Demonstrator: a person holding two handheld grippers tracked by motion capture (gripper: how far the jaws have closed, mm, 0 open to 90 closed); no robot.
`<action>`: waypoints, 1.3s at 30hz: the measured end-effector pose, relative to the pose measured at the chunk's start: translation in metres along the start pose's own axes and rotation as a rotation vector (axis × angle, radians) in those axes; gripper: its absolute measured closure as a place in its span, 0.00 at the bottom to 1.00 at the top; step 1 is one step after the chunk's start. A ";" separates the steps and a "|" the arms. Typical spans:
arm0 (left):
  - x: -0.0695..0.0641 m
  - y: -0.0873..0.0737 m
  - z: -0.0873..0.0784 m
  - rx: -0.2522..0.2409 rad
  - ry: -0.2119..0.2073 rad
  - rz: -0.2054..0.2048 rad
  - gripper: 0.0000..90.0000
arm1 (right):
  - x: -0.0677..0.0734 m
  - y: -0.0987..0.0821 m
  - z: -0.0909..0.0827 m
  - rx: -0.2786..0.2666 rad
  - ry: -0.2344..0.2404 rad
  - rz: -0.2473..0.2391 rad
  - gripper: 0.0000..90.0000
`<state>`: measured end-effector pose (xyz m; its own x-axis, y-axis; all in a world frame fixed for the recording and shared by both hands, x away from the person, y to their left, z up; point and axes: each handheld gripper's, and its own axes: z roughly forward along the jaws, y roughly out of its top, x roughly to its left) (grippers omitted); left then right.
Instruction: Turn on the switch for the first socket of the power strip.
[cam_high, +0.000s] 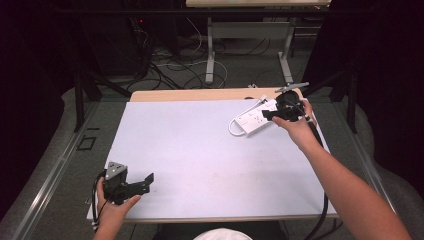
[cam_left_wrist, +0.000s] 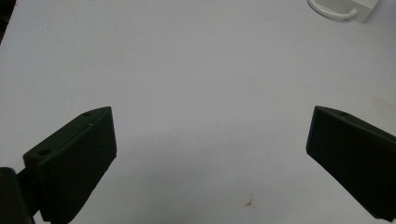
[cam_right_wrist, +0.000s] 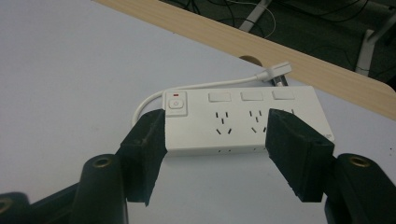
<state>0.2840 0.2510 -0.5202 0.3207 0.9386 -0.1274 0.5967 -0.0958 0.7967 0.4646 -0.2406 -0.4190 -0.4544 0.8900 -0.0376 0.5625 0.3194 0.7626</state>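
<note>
A white power strip lies near the far right of the white mat, its cable looped at its left end. In the right gripper view the power strip faces up, with a power button at its left end and its plug behind it. My right gripper hovers at the strip's right part. Seen along its own jaws, the right gripper is open, and the strip lies beyond the tips with no pad pressed on it. My left gripper rests open at the near left corner, nothing between its jaws.
The white mat covers most of the wooden table, whose far edge has a cable hole. A corner of the power strip and its cable loop show at the top right of the left gripper view. Table legs and cables lie on the floor beyond.
</note>
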 end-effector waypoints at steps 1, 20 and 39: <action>0.000 0.000 0.000 0.000 0.001 0.001 0.02 | 0.000 0.002 0.001 0.005 -0.001 0.000 0.42; 0.001 0.000 0.002 0.001 -0.002 0.002 0.02 | -0.018 0.014 0.026 0.014 -0.054 0.048 0.52; 0.001 -0.001 0.002 0.007 -0.002 -0.003 0.02 | -0.022 0.019 0.058 0.056 -0.078 0.069 0.55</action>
<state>0.2851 0.2518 -0.5222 0.3205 0.9381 -0.1313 0.6027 -0.0951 0.7923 0.5255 -0.2354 -0.4410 -0.3591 0.9325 -0.0381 0.6292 0.2720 0.7281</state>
